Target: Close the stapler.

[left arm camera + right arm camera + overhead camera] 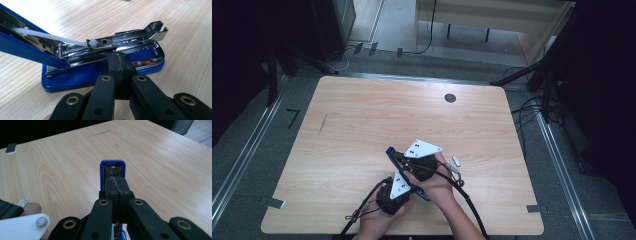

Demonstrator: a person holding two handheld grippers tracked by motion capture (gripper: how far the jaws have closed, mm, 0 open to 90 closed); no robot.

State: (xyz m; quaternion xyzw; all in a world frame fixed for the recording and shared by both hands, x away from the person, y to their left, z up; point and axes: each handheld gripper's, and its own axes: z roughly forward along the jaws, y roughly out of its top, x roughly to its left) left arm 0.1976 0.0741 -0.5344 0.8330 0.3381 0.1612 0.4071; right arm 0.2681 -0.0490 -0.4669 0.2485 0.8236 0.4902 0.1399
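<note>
the blue stapler [100, 72] sits on the counter [362, 125], near its front edge, and it is already swung open: its base lies flat on the wood while the blue top arm [22, 47] tilts up and away from it, baring the metal magazine [125, 41]. the left gripper [119, 66] has its fingers closed together, their tips pressed against the side of the magazine just above the base. the right gripper [116, 187] also has its fingers closed, their tips resting on the raised arm's end [113, 165], seemingly holding it up. so the opening looks done; loading looks like what is left. as a container, the magazine channel appears bare of staples, with the white pusher rod [50, 37] lying along the open arm. a small pale block [456, 161], perhaps a strip of staples, lies on the counter just right of the stapler, untouched.
</note>
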